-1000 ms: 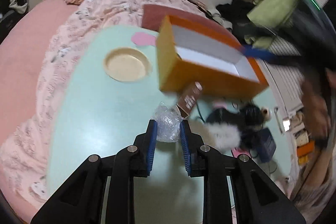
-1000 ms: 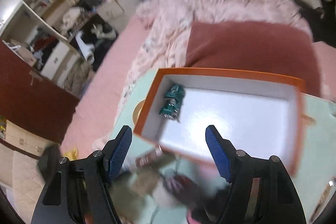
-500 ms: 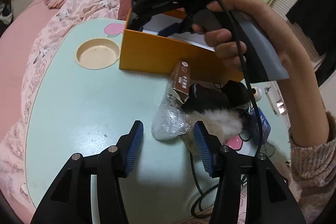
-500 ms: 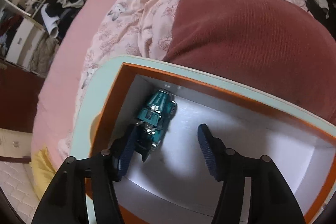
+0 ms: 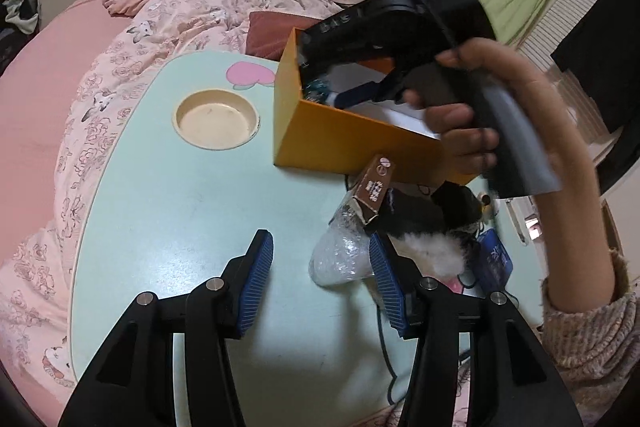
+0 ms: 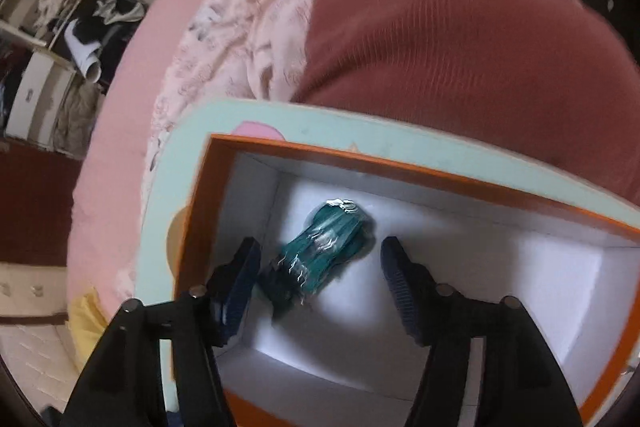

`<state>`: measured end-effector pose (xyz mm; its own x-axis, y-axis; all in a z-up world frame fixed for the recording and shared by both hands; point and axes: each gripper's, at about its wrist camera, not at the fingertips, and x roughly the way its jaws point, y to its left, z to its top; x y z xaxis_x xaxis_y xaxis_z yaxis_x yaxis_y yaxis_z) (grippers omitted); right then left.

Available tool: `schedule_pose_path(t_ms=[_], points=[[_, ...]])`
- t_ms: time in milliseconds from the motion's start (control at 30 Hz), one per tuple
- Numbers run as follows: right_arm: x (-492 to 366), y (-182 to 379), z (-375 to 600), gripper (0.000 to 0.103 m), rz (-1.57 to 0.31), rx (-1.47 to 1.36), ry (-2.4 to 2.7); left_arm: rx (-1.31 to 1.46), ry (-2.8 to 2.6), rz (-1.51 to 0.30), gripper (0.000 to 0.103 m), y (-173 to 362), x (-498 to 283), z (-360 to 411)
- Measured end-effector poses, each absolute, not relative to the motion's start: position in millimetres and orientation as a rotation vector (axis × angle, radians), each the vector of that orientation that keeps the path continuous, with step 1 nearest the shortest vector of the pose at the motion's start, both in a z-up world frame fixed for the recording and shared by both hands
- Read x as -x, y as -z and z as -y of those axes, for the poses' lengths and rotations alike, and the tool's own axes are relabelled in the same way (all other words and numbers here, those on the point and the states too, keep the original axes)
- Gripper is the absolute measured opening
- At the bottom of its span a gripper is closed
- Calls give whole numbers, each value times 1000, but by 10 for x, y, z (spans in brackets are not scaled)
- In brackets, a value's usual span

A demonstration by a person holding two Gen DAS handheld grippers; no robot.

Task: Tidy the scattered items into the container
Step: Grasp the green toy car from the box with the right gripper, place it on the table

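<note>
The step in hand appears to be a drop-off and a pick-up at once. The right hand-held gripper [image 6: 318, 281] reaches down inside the orange box [image 6: 424, 169], which fills the lower half of the right wrist view, and a teal toy car [image 6: 326, 251] lies on the white floor of the box between its fingers. The jaws stand wide apart; whether either pad touches the car cannot be told through the blur, so the car looks released rather than gripped.

In the left wrist view the left hand-held gripper [image 5: 320, 283] hovers low over the pale green table [image 5: 168, 195], jaws open wide and holding nothing. A crumpled clear plastic bag [image 5: 340, 259] sits just right of centre, against the inner face of the right finger [image 5: 386, 291]. Just above it a small brown carton [image 5: 374, 189] leans against the box wall, with a black and white fluffy item [image 5: 432, 227] to its right.

Judging from this, the next move calls for the left gripper to shift slightly right so the bag is centred, then close gently, since the film is soft and will crush. The right gripper needs to lift clear of the box first.
</note>
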<state>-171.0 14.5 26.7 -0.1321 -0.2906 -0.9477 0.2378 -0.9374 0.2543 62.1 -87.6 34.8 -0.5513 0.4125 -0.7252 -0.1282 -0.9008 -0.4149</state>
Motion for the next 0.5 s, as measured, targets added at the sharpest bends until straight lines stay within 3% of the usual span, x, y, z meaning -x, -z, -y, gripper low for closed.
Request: schedule_pose_path(t_ms=[100, 233, 267, 300, 433, 500], points=[[1644, -292, -12, 66, -70, -1777, 2180, 1283, -2484, 453, 51, -358, -626, 869], [1559, -302, -43, 56, -196, -1731, 2208, 1269, -2487, 460, 51, -392, -672, 901], [1557, -304, -68, 51, -188, -1733, 2212, 1265, -2496, 456, 51, -399, -683, 915], [1537, -314, -100, 38, -154, -1726, 2203, 1266, -2501, 453, 51, -400, -684, 921], [1518, -309, -139, 37, -105, -1682, 2203, 1258, -2511, 477, 51, -419, -691, 949], [1535, -369, -221, 23, 18, -1649, 2202, 1246, -2514, 482, 51, -440, -700, 965]])
